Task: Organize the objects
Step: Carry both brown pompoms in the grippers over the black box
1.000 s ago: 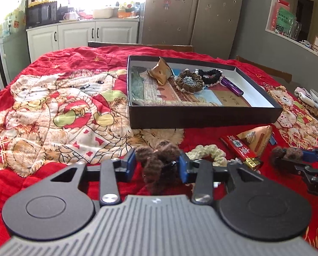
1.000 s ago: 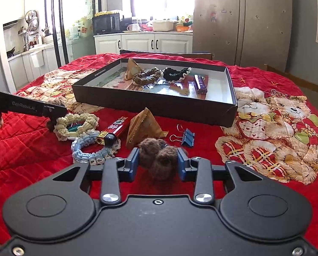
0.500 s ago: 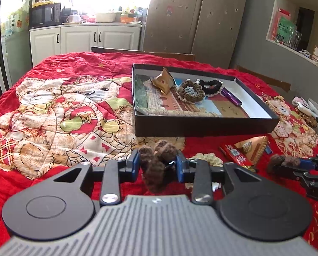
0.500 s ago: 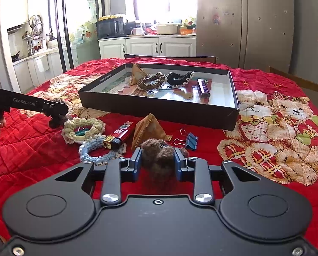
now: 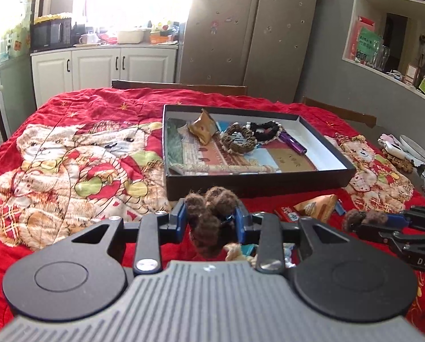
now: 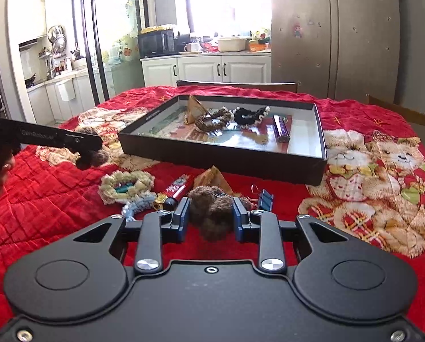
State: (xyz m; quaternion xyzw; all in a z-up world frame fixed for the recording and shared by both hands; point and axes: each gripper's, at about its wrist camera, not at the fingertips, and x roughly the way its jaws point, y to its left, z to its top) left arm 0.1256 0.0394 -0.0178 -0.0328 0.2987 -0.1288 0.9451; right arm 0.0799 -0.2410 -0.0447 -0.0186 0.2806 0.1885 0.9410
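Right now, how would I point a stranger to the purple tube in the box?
Find the shallow black box on the red teddy-bear quilt. Inside it, past the brown braided scrunchie and the black lace-edged scrunchie, the purple tube lies nearest the white bare end. It is the only smooth, straight, glossy item there.

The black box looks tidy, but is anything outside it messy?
Yes. In front of the black box, a cream scrunchie, red lighter, gold packet and blue clip lie jumbled on the red blanket.
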